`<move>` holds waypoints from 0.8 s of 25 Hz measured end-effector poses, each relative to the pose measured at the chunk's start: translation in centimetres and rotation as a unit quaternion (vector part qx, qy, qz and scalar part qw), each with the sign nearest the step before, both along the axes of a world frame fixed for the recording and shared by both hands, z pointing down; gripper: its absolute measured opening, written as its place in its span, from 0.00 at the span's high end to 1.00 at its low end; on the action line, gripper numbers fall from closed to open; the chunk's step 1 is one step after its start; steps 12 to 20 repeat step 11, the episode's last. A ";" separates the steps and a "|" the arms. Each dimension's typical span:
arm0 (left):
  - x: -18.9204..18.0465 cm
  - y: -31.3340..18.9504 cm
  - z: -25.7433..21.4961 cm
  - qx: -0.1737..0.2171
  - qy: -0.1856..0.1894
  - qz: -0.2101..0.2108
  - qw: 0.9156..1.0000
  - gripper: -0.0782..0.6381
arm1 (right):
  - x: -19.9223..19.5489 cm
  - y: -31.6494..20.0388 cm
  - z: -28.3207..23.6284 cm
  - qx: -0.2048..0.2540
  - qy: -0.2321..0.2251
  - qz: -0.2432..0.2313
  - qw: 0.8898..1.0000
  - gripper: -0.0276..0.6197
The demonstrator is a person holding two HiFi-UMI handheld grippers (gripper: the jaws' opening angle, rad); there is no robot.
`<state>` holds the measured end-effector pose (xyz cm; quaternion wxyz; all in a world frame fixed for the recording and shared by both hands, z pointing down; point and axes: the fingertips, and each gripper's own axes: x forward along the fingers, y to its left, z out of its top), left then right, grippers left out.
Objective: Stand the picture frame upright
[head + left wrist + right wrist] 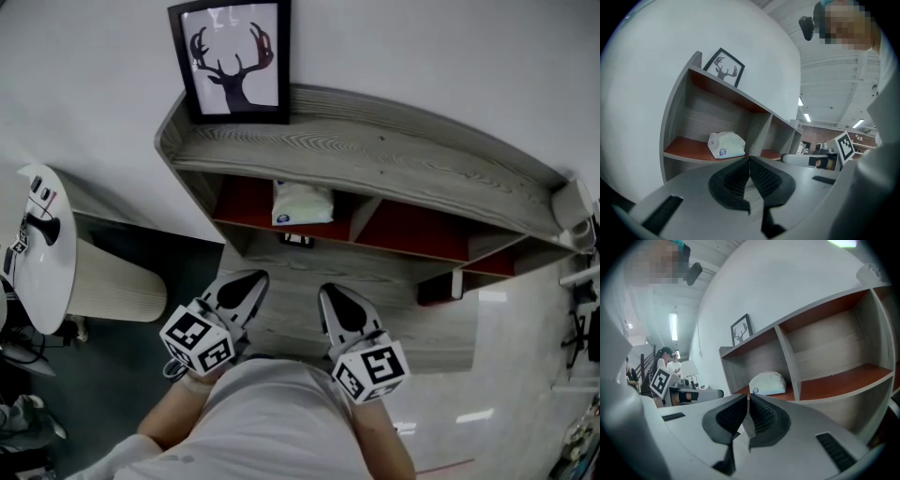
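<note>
The picture frame point(233, 61) stands upright on top of the shelf point(375, 150), against the wall; the left gripper point(246, 285) and right gripper point(336, 298) are both closed and empty, near the person's body, well apart from it.

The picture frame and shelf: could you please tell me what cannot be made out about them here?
Picture frame: back and any stand, every view, hidden by its own front.
White packet: label print, every view, too small.
Small dark thing below the packet, head view: too small to identify.
</note>
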<state>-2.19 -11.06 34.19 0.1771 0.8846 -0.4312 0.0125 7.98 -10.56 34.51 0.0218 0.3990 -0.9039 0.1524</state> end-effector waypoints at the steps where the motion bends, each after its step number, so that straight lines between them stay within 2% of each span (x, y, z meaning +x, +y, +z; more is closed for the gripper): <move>1: 0.0 0.0 0.0 0.000 0.001 0.001 1.000 0.87 | 0.1 0.0 0.1 0.000 0.001 0.001 1.000 0.91; 20: 1.0 0.6 0.0 0.007 -0.006 0.013 1.000 0.87 | 0.7 0.4 1.0 -0.008 0.004 0.010 1.000 0.91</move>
